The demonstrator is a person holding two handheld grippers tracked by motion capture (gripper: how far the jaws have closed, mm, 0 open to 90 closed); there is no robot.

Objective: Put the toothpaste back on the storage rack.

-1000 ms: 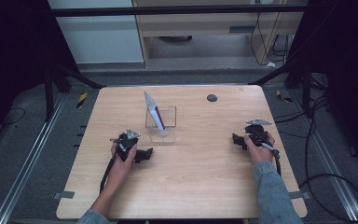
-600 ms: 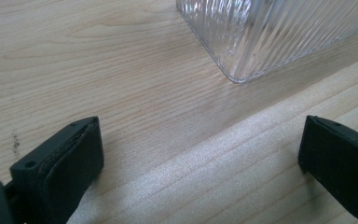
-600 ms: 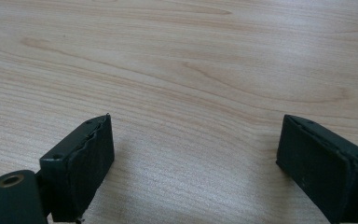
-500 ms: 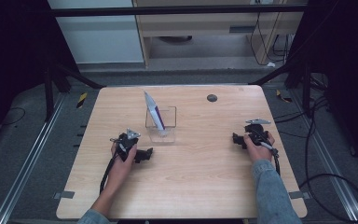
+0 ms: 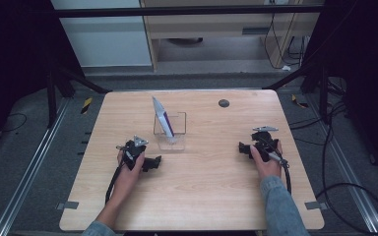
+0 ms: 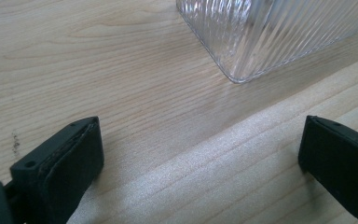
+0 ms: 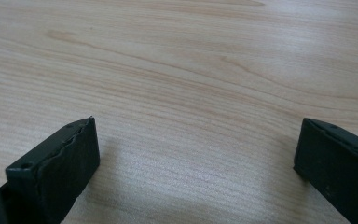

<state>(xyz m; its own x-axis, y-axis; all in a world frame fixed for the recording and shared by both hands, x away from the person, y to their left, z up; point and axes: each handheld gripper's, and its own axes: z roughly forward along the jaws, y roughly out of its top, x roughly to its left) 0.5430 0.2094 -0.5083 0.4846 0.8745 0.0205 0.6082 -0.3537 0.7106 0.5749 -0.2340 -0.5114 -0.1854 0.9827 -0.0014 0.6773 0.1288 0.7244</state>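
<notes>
A person sits at a pale wooden table with a two-jaw gripper in each hand, both resting low on the tabletop. The left gripper lies near the table's middle, its jaws spread wide with bare wood between them; in the left gripper view the ribbed corner of a clear glass container stands just ahead of the jaws and apart from them. Seen from the high view, that clear glass container stands at the centre of the table, just beyond and to the right of the left gripper, and holds a white and purple tube that leans up and to the left, its upper end rising above the rim. The right gripper rests well apart from the container on the right half of the table, pointing toward the middle. Its jaws have just been opening and now stand released, far apart, with nothing between them but wood grain in the right gripper view. A small dark round disc lies near the table's far edge.
</notes>
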